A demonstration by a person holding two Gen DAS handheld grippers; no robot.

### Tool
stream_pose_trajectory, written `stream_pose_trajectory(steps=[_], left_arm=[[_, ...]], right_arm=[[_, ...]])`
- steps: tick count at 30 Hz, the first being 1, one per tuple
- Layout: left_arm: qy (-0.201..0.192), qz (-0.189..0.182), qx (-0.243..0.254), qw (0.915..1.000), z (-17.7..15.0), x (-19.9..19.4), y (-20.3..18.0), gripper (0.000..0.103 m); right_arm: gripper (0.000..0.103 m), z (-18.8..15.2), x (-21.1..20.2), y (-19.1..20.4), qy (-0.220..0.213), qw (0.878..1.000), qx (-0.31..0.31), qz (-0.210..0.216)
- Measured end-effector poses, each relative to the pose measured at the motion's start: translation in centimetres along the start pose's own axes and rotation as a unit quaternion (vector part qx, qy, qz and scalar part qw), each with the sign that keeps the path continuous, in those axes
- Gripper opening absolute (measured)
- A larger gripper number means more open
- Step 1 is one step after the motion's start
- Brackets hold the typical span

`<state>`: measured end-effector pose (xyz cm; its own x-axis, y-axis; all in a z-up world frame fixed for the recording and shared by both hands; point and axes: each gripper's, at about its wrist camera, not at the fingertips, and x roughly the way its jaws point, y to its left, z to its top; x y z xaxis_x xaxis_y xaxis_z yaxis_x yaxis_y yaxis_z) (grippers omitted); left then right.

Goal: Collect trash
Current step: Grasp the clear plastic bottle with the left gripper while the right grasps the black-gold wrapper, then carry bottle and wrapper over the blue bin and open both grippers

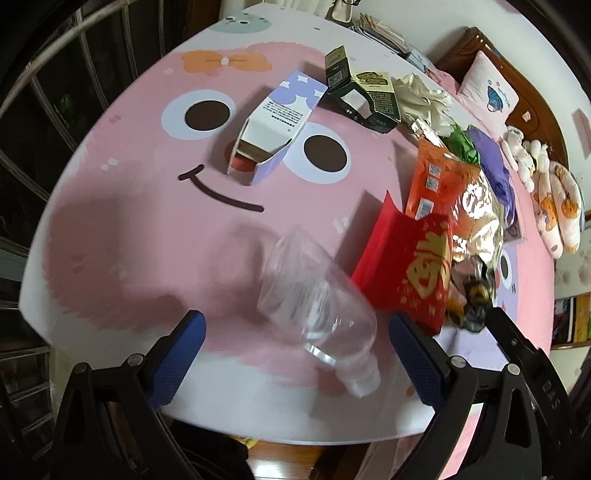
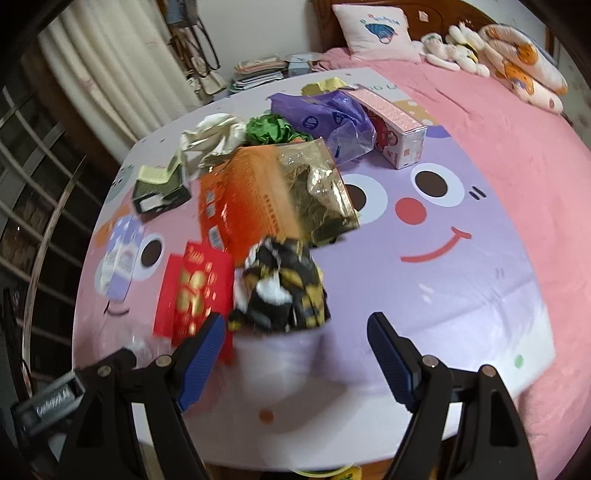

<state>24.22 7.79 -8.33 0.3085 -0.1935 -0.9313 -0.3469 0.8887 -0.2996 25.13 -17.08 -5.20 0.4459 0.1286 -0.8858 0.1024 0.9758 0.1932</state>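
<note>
My left gripper (image 1: 295, 339) is open; a clear plastic bottle (image 1: 317, 299) lies blurred between its blue fingers, apart from both pads. A red envelope (image 1: 406, 269) lies to its right. My right gripper (image 2: 295, 343) is open; a crumpled black-and-yellow wrapper (image 2: 280, 284) sits just ahead between its fingers, untouched. Behind it lie an orange-and-gold foil bag (image 2: 273, 195), the red envelope (image 2: 192, 291), a purple plastic bag (image 2: 325, 114), green paper (image 2: 273, 129) and crumpled white paper (image 2: 210, 140).
A lilac-and-white carton (image 1: 273, 129) and a dark box (image 1: 362, 96) lie on the cartoon-face mat (image 1: 147, 229). A pink box (image 2: 391, 122) sits at the back. A bed with a pillow (image 2: 376, 33) and plush toys (image 2: 517, 62) is on the right; a metal railing (image 1: 55, 92) on the left.
</note>
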Motion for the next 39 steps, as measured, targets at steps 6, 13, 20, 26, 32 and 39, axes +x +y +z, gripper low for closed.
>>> stream_pose_trajectory(steps=[6,13,20,26,32,39], left_arm=[[0.009,-0.013,0.021,0.9996,1.4,1.3,-1.4,0.07],[0.012,-0.017,0.041,0.9989,1.8,1.4,-1.6,0.063],[-0.014,-0.02,0.074,0.9969,1.6,-0.4,-1.7,0.058],[-0.05,-0.022,0.101,0.9934,0.7,-3.6,-1.8,0.056],[-0.076,-0.022,0.115,0.9902,-1.0,-7.0,-1.8,0.056],[-0.104,-0.019,0.163,0.9809,-6.2,-11.2,-2.4,0.056]], right_arm=[[0.06,0.9,3.1,0.2,0.028,0.999,0.017,0.008],[0.049,1.0,3.4,0.3,0.025,0.999,0.034,0.019],[0.045,1.3,1.9,0.0,0.005,0.999,0.037,0.028],[0.044,1.0,-1.0,-0.4,-0.026,0.999,0.031,0.031],[0.044,-0.3,-4.6,-1.2,-0.042,0.998,0.023,0.047],[0.044,-5.0,-8.7,-1.3,-0.032,0.997,-0.004,0.075]])
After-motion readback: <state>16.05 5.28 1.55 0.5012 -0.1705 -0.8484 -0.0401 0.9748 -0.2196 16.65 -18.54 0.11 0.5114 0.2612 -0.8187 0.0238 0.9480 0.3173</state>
